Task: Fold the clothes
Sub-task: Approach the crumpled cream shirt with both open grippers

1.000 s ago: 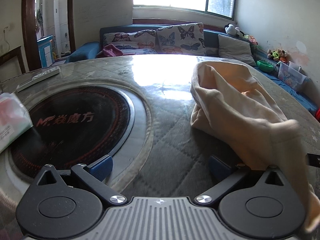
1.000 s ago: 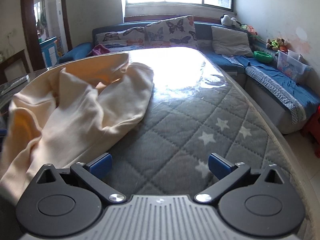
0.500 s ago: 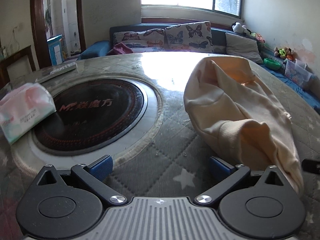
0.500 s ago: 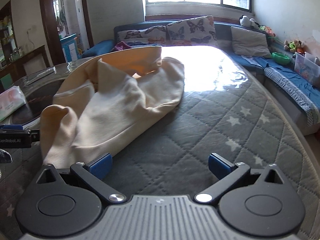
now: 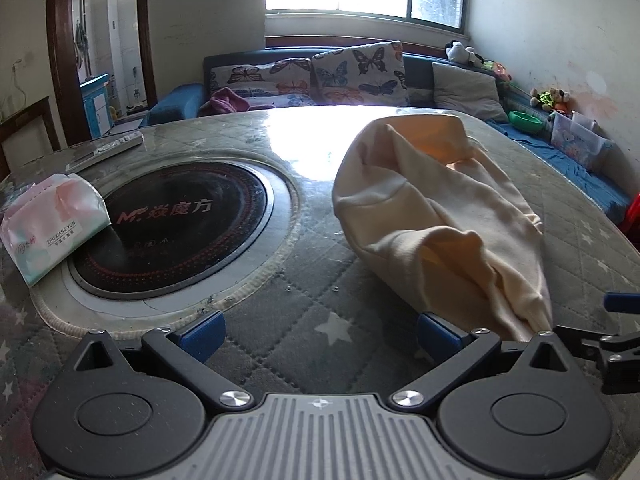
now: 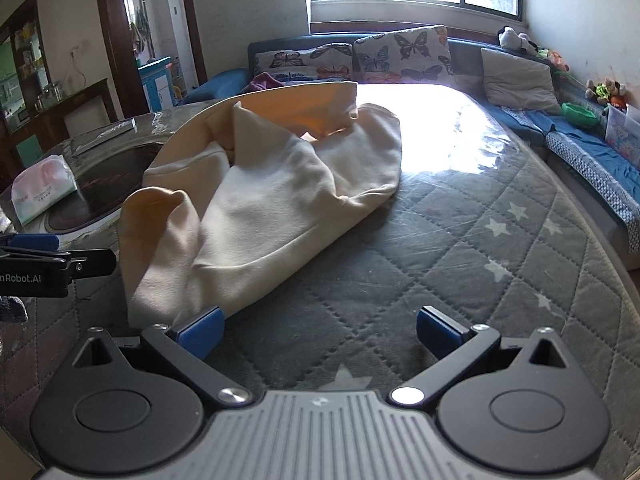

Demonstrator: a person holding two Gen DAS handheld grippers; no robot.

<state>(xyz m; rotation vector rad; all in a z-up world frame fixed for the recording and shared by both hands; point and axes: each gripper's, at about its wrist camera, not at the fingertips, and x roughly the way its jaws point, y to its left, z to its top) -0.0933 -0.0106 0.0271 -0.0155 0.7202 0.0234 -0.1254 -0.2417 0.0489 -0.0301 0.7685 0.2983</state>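
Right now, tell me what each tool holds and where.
Nothing. Left tool and right tool are both open; the cream garment lies loose on the table.

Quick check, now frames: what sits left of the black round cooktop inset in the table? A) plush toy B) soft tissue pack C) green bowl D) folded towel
B: a pink-and-white tissue pack lies at the left edge of the cooktop, while the cream garment lies crumpled to its right on the quilted table cover.
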